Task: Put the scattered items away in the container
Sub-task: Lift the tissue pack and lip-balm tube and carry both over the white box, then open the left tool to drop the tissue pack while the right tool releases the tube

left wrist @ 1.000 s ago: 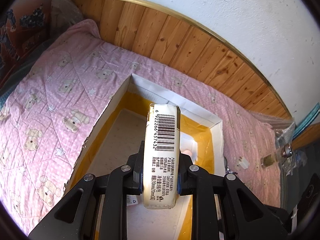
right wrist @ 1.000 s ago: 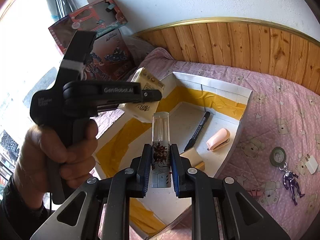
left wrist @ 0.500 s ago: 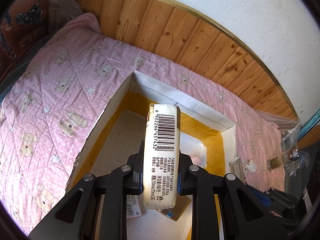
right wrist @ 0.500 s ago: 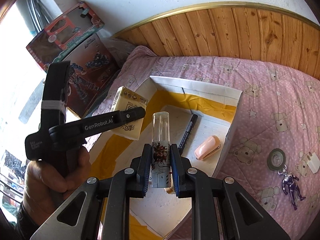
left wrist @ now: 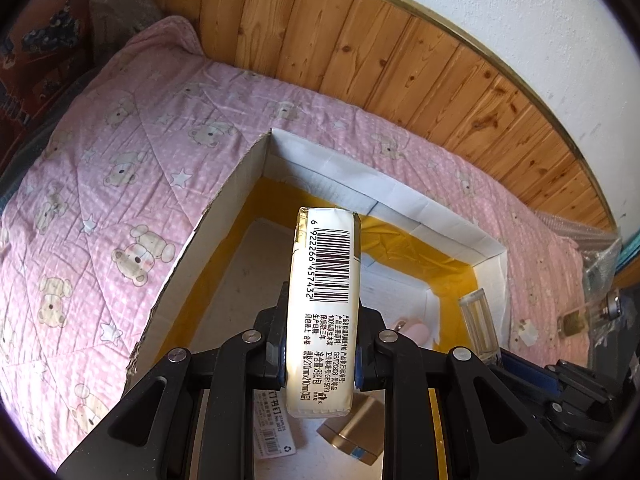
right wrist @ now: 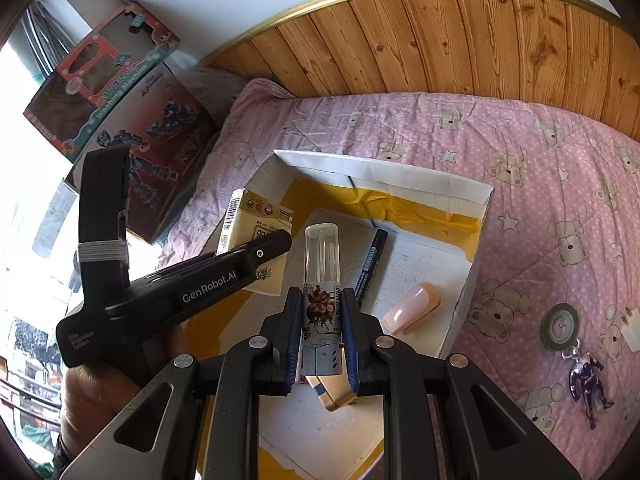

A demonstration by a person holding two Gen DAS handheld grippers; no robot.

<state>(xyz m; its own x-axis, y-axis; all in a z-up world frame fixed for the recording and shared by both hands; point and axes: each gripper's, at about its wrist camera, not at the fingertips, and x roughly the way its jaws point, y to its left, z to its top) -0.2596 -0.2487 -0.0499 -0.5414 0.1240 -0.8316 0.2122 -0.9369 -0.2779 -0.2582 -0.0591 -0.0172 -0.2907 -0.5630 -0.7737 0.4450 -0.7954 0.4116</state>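
Observation:
An open cardboard box [left wrist: 424,208] [right wrist: 384,172] with yellow-taped inner walls lies on the pink bear-print quilt. My left gripper [left wrist: 320,352] is shut on a cream tissue packet [left wrist: 324,304] with a barcode, held over the box; in the right wrist view the same packet [right wrist: 256,232] hangs at the box's left wall. My right gripper [right wrist: 320,336] is shut on a clear-capped tube [right wrist: 322,280] with a cartoon label, also over the box. Inside lie a black marker [right wrist: 370,264], a pink stapler [right wrist: 412,308] and a small tan box [left wrist: 352,432].
A green tape roll [right wrist: 558,326], a figure keychain [right wrist: 588,380] and a white tag [right wrist: 632,330] lie on the quilt right of the box. Toy cartons [right wrist: 108,80] lean at the bed's left end. A wooden headboard [right wrist: 440,40] runs behind. A hand [right wrist: 96,396] holds the left gripper.
Both grippers have moved in over the box with their loads. The box now fills more of each view, and the right gripper's tube shows at the right edge of the left wrist view.

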